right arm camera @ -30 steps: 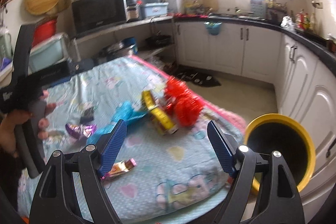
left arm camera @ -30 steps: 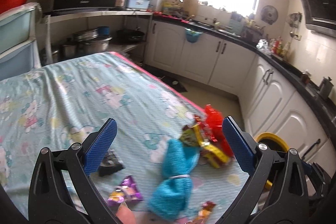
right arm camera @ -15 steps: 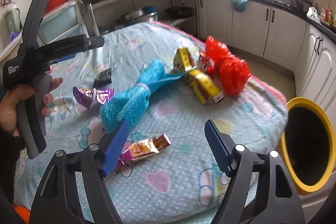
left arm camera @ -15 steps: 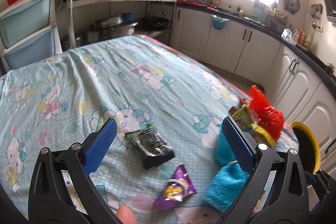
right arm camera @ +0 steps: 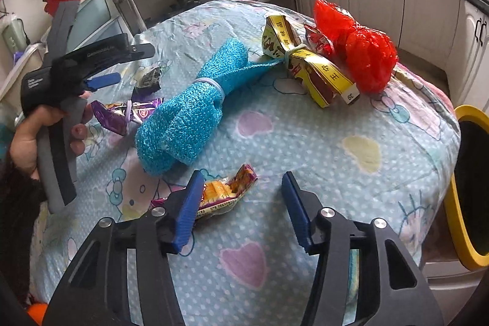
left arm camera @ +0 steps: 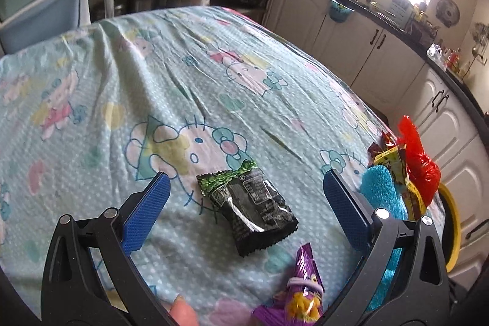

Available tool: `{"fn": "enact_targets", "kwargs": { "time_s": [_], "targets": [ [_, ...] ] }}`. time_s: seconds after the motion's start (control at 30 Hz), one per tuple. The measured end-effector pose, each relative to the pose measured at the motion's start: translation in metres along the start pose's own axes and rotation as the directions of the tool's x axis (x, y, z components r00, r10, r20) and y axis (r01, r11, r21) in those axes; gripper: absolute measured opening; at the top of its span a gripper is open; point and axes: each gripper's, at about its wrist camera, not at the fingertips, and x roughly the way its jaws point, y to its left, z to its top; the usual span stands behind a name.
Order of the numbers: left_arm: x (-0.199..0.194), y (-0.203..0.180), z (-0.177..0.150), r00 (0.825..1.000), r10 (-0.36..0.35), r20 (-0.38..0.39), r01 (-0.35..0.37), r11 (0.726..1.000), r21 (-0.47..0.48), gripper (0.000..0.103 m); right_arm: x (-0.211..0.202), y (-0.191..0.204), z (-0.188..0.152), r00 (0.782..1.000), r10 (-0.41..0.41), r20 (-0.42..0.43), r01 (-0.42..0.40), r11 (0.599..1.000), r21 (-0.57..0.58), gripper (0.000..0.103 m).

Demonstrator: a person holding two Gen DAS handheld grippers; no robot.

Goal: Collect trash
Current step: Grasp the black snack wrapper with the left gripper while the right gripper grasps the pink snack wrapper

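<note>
2 tongs spread, L (left arm camera: 244, 191) R (right arm camera: 241, 197) | 1 black wrapper (left arm camera: 247, 200) | 1 blue cloth (right arm camera: 189, 109) | 1 yellow bin (right arm camera: 467, 188)

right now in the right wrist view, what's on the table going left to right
purple wrapper → blue mesh cloth → yellow pack → red bag → yellow bin off the table's right edge

Bare tablecloth (left arm camera: 183, 57) beyond black wrapper (left arm camera: 247, 203) (far side).
</note>
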Motion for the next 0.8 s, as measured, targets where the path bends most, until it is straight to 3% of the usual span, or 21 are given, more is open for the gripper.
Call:
{"fn": "enact_targets", "kwargs": {
  "time_s": [0.17,0.27,0.53,0.57,0.6,0.8],
  "targets": [
    [0.014,0.002,-0.002,0.998,-0.028,-0.061,0.026,0.999,-0.035,0.067,0.004,0.001,0.001,1.0,0.001,-0.015,-0.002,1.0,-0.018,0.018],
    [0.02,0.0,-0.006,0.996,-0.028,-0.087,0.024,0.999,-0.039,0.057,0.006,0.002,0.001,1.0,0.004,-0.012,-0.004,1.0,-0.028,0.009],
    [0.023,-0.011,-0.012,0.994,0.04,-0.101,-0.037,0.999,0.039,0.048,-0.002,0.005,0.0,1.0,-0.004,0.01,0.005,0.999,-0.04,0.008],
    [0.024,-0.013,-0.013,0.993,0.054,-0.103,-0.049,0.997,0.056,0.045,-0.004,0.005,0.001,1.0,-0.006,0.016,0.007,0.999,-0.043,0.008],
    [0.024,-0.014,-0.014,0.992,0.072,-0.103,-0.065,0.995,0.072,0.03,-0.006,0.006,0.001,1.0,-0.009,0.024,0.01,0.999,-0.046,0.008],
    [0.016,-0.014,-0.013,0.993,0.068,-0.097,-0.06,0.995,0.082,0.022,-0.02,0.006,0.004,0.998,-0.009,0.062,0.012,0.999,-0.048,0.008]
  ]
}}
